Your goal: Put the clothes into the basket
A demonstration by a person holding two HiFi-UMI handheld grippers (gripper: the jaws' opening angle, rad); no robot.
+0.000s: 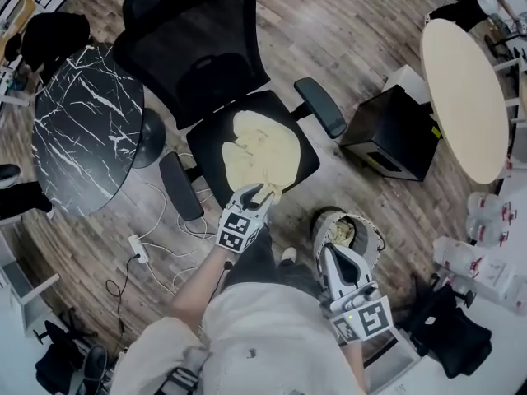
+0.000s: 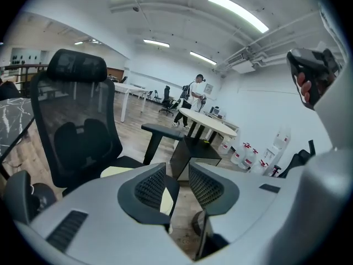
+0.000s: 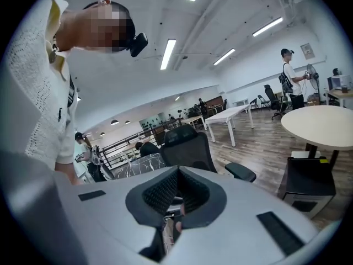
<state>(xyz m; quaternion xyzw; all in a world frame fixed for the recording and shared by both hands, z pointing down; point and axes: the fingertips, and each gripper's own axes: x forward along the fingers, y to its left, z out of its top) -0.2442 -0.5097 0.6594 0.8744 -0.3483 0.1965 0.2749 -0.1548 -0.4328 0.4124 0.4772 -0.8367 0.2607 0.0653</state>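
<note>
Just ahead of the left tool [image 1: 263, 192], the yellow cloth [image 1: 259, 146] lies spread on the chair [image 1: 198, 48] seat. Its near hem reaches in between the pads, which stand narrowly apart and do not press on it. To grab well, the tips should probably go a little deeper over the hem so that both pads catch fabric rather than only its lip. Then the tool should close firmly and lift clear of the seat before swinging over. To that tool's right, the basket [image 1: 372, 227] sits on the floor, seemingly with pale fabric already inside. The right tool [image 1: 333, 253], jaws together and empty, hangs right over it and had best move aside to free the drop.
</note>
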